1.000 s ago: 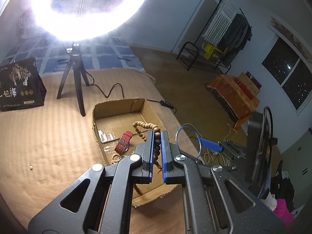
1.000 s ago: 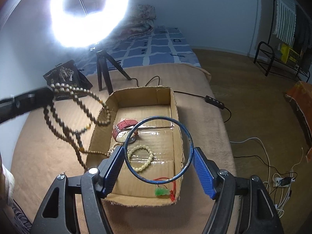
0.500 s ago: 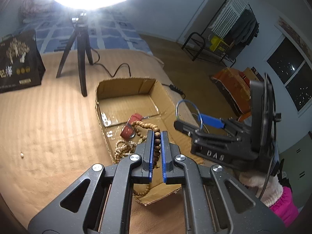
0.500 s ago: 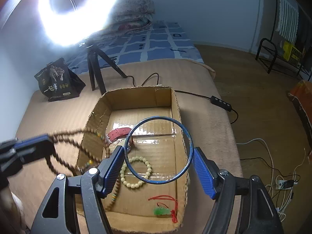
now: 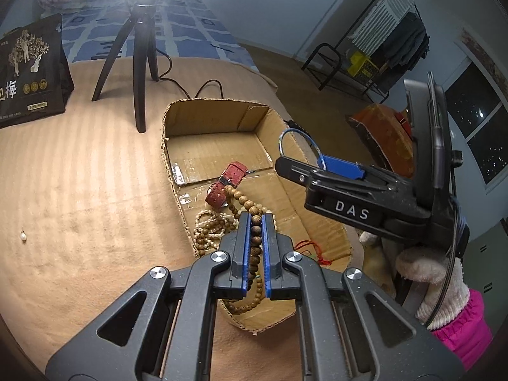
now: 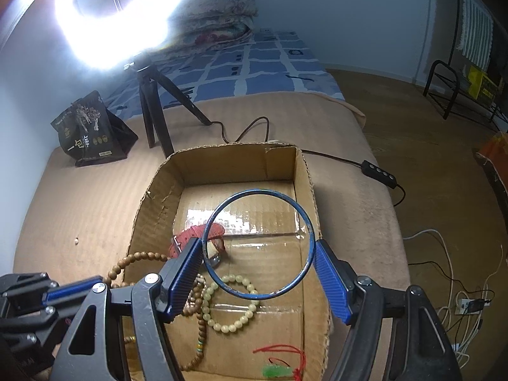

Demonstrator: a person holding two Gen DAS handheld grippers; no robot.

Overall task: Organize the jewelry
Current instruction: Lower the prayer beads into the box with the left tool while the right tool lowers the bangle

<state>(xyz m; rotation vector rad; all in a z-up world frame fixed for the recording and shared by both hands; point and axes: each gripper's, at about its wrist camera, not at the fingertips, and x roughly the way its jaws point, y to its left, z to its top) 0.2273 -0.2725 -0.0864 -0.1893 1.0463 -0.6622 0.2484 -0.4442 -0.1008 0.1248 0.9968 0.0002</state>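
Note:
My left gripper (image 5: pixel 255 244) is shut on a brown wooden bead necklace (image 5: pixel 241 201), whose loops hang down into the open cardboard box (image 5: pixel 203 117). My right gripper (image 6: pixel 258 273) is shut on a thin blue bangle (image 6: pixel 258 244) and holds it over the box (image 6: pixel 152 203). The right gripper also shows in the left wrist view (image 5: pixel 320 171), above the box's right wall. Inside the box lie a red watch strap (image 6: pixel 193 238), a pale bead bracelet (image 6: pixel 231 304) and a red cord with a green charm (image 6: pixel 279 365). The left gripper (image 6: pixel 73 289) shows at the box's left wall.
A ring light's tripod (image 5: pixel 139 63) and its cable stand behind the box on the tan bedspread. A black snack bag (image 5: pixel 28 73) stands at far left. A small pearl (image 5: pixel 23 237) lies on the bedspread. A cable controller (image 6: pixel 379 170) hangs at the bed's right edge.
My left gripper has lowered the wooden necklace toward the box, so more of its loops rest inside. My right gripper with the bangle has moved further over the box.

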